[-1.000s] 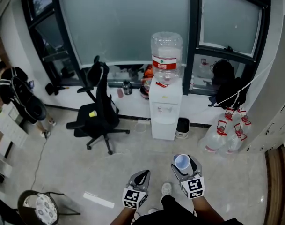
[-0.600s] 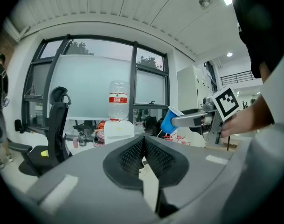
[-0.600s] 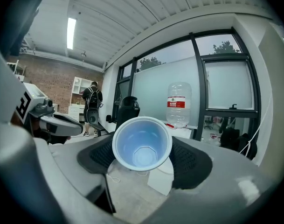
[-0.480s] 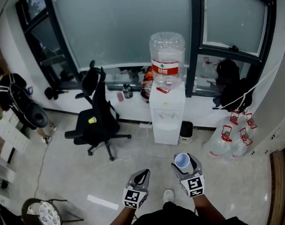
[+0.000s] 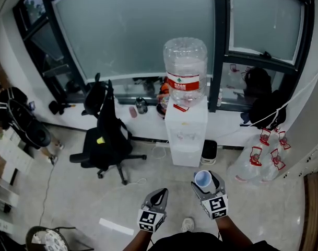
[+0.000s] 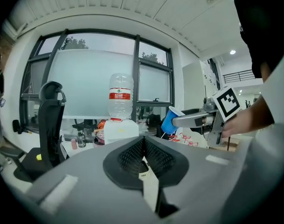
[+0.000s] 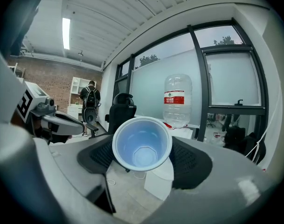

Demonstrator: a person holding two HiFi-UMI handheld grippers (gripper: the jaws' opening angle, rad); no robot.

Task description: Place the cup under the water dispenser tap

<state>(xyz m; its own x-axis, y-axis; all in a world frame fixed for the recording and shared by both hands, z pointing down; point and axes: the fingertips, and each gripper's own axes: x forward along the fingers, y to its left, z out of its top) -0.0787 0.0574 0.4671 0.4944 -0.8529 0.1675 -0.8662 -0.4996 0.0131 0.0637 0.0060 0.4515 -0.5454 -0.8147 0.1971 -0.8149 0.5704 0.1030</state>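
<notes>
Holding one cup (image 5: 203, 179) — right gripper (image 5: 205, 185), one dispenser (image 5: 186, 135)

A: Head view?
B: High, steeply down over left gripper (image 5: 159, 193) and right gripper (image 5: 204, 182), water dispenser (image 5: 185, 135) well ahead.
A: Gripper views?
B: Low, nearly level, along own jaws; right one has the blue cup (image 7: 142, 143) close up. All three share water dispenser, office chair (image 5: 106, 140).

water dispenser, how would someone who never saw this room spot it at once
Look to the frosted window wall. Below it stands the water dispenser, a white cabinet between the black office chair and the jugs on the floor. Only it carries a big clear bottle with a red label.
</notes>
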